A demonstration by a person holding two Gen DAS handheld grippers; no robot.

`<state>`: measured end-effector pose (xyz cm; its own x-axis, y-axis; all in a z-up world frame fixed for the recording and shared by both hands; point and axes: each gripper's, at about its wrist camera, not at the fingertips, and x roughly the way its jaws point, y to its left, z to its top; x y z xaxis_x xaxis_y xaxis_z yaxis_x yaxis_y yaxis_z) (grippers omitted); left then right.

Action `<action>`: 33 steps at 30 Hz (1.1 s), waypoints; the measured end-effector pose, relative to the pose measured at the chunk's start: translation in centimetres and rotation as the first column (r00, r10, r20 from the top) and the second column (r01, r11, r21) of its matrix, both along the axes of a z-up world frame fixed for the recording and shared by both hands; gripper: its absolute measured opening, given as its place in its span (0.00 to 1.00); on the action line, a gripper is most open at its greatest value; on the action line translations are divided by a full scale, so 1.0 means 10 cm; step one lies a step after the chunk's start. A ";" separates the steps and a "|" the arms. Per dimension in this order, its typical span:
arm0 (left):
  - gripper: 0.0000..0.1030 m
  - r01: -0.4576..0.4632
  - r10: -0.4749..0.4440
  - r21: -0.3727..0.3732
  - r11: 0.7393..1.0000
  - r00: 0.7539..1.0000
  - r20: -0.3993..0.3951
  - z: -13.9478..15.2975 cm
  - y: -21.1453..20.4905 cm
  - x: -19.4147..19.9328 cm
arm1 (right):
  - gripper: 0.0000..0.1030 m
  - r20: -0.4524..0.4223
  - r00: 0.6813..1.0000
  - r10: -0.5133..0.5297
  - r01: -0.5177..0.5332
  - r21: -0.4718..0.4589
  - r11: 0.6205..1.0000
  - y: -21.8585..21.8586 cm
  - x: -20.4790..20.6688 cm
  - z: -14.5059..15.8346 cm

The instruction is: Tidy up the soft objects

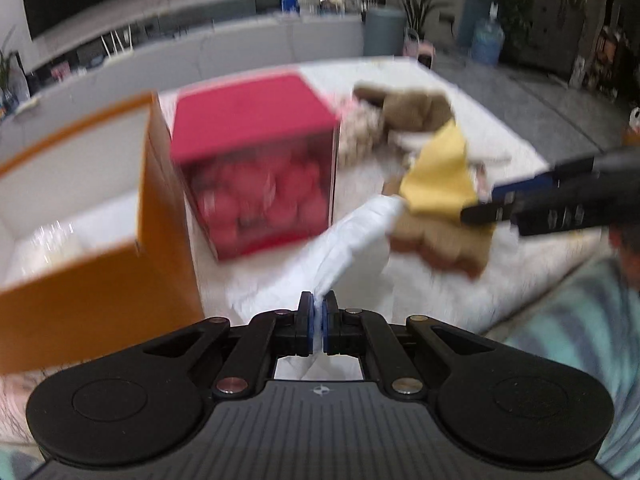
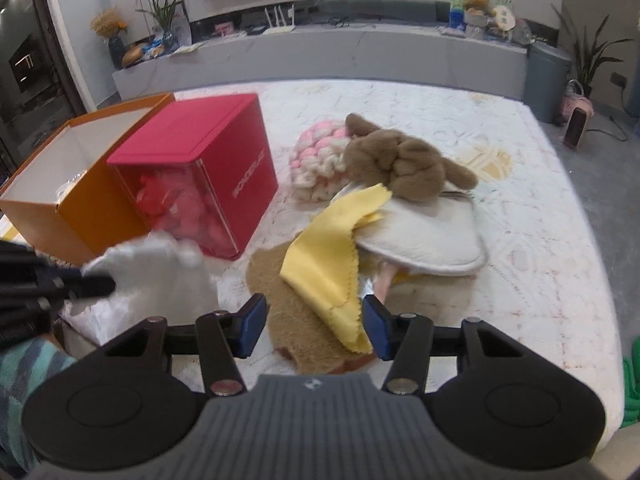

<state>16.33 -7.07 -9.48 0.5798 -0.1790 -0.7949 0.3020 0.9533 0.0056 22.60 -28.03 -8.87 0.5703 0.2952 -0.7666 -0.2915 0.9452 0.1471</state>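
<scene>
My left gripper (image 1: 319, 309) is shut on a white cloth (image 1: 352, 240) that trails away from its pads, lifted off the bed. It shows at the left edge of the right wrist view, left gripper (image 2: 94, 284) with white cloth (image 2: 160, 272). My right gripper (image 2: 314, 316) stands open over a brown mat (image 2: 296, 340). The lower corner of a yellow cloth (image 2: 324, 256) lies between its jaws, and the pads do not press it. Behind are a white cushion (image 2: 420, 236), a brown plush toy (image 2: 400, 160) and a pink-and-white knitted piece (image 2: 316, 160). The right gripper (image 1: 490, 202) reaches the yellow cloth (image 1: 436, 176).
An open orange box (image 2: 92, 208) and a red box (image 2: 224, 136) with a clear front full of pink things stand at the left on the white bed (image 2: 520, 240). A striped sleeve (image 1: 580, 320) is at the lower right. Something green (image 2: 630, 384) lies off the bed's right edge.
</scene>
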 end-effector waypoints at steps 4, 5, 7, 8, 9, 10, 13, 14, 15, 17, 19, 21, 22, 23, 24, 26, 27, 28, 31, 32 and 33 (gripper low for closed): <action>0.07 0.017 -0.016 0.014 1.000 0.998 -0.063 -0.19 0.03 -0.05 | 0.47 -0.043 0.999 -0.002 0.002 0.007 1.000 0.04 0.08 -0.07; 0.08 0.023 -0.022 0.018 1.000 0.997 -0.079 -0.23 0.03 -0.04 | 0.47 -0.052 0.999 -0.009 0.009 0.006 1.000 0.04 0.10 -0.09; 0.23 0.025 -0.022 0.021 0.999 0.995 -0.097 -0.28 0.04 -0.09 | 0.44 -0.067 0.998 -0.015 0.016 0.009 1.000 0.06 0.13 -0.11; 0.29 0.024 -0.022 0.013 1.000 0.995 -0.094 -0.30 0.04 -0.11 | 0.43 -0.075 0.997 -0.016 0.016 0.009 1.000 0.07 0.14 -0.13; 0.41 0.024 -0.024 -0.001 1.000 0.996 -0.091 -0.30 0.04 -0.11 | 0.42 -0.082 0.996 -0.015 0.015 0.007 1.000 0.08 0.15 -0.14; 0.54 0.023 -0.025 -0.024 0.999 0.996 -0.089 -0.30 0.05 -0.12 | 0.41 -0.087 0.996 -0.013 0.013 0.005 1.000 0.09 0.16 -0.14; 0.72 0.022 -0.030 -0.084 0.996 0.995 -0.095 -0.31 0.06 -0.11 | 0.39 -0.101 0.995 -0.003 0.003 -0.002 1.000 0.12 0.18 -0.18; 0.72 0.024 -0.032 -0.080 0.996 0.995 -0.098 -0.32 0.04 -0.10 | 0.39 -0.104 0.995 -0.003 0.003 -0.005 1.000 0.13 0.18 -0.18; 0.72 0.026 -0.033 -0.064 0.998 0.995 -0.098 -0.34 0.01 -0.08 | 0.39 -0.106 0.994 -0.005 0.004 -0.006 1.000 0.14 0.19 -0.19; 0.72 0.039 -0.041 -0.019 0.999 0.995 -0.088 -0.38 -0.07 -0.06 | 0.36 -0.104 0.994 -0.012 0.012 -0.004 1.000 0.15 0.21 -0.20; 0.75 0.060 -0.057 0.033 0.998 0.996 -0.071 -0.43 -0.16 -0.06 | 0.32 -0.099 0.995 -0.021 0.020 -0.013 1.000 0.16 0.22 -0.20; 0.77 0.069 -0.066 0.069 0.995 0.996 -0.052 -0.45 -0.23 -0.07 | 0.29 -0.093 0.995 -0.021 0.019 -0.025 1.000 0.17 0.21 -0.20; 0.77 0.069 -0.066 0.084 0.994 0.997 -0.048 -0.47 -0.25 -0.07 | 0.28 -0.092 0.996 -0.022 0.020 -0.029 0.999 0.17 0.21 -0.20; 0.77 0.069 -0.066 0.095 0.993 0.997 -0.044 -0.48 -0.27 -0.08 | 0.27 -0.092 0.996 -0.024 0.021 -0.029 0.999 0.17 0.21 -0.20; 0.76 0.069 -0.065 0.102 0.992 0.997 -0.038 -0.48 -0.27 -0.08 | 0.23 -0.091 0.995 -0.027 0.024 -0.031 0.999 0.17 0.21 -0.21; 0.71 0.062 -0.059 0.109 0.992 0.998 -0.032 -0.48 -0.25 -0.08 | 0.16 -0.086 0.996 -0.035 0.031 -0.046 0.998 0.17 0.21 -0.21; 0.64 0.057 -0.054 0.113 0.992 0.998 -0.030 -0.46 -0.23 -0.08 | 0.08 -0.082 0.996 -0.041 0.037 -0.057 0.998 0.17 0.21 -0.21; 0.58 0.050 -0.047 0.116 0.992 0.999 -0.028 -0.45 -0.21 -0.08 | 0.05 -0.079 0.996 -0.046 0.042 -0.061 0.997 0.17 0.21 -0.21; 0.38 0.037 -0.035 0.129 0.991 0.999 -0.018 -0.43 -0.15 -0.09 | 0.00 -0.080 0.995 -0.052 0.048 -0.047 0.998 0.15 0.21 -0.22; 0.34 0.028 -0.027 0.137 0.990 1.000 -0.010 -0.43 -0.14 -0.08 | 0.00 -0.081 0.995 -0.052 0.049 -0.042 0.998 0.15 0.21 -0.22; 0.23 0.018 -0.018 0.142 0.990 1.000 0.001 -0.43 -0.12 -0.08 | 0.00 -0.081 0.995 -0.053 0.050 -0.040 0.998 0.15 0.21 -0.22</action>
<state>15.49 -8.31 -13.82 0.5793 -0.0745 -0.8117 0.3186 0.9373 0.1414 24.70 -26.56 -11.04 0.5190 0.2368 -0.8213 -0.2307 0.9640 0.1321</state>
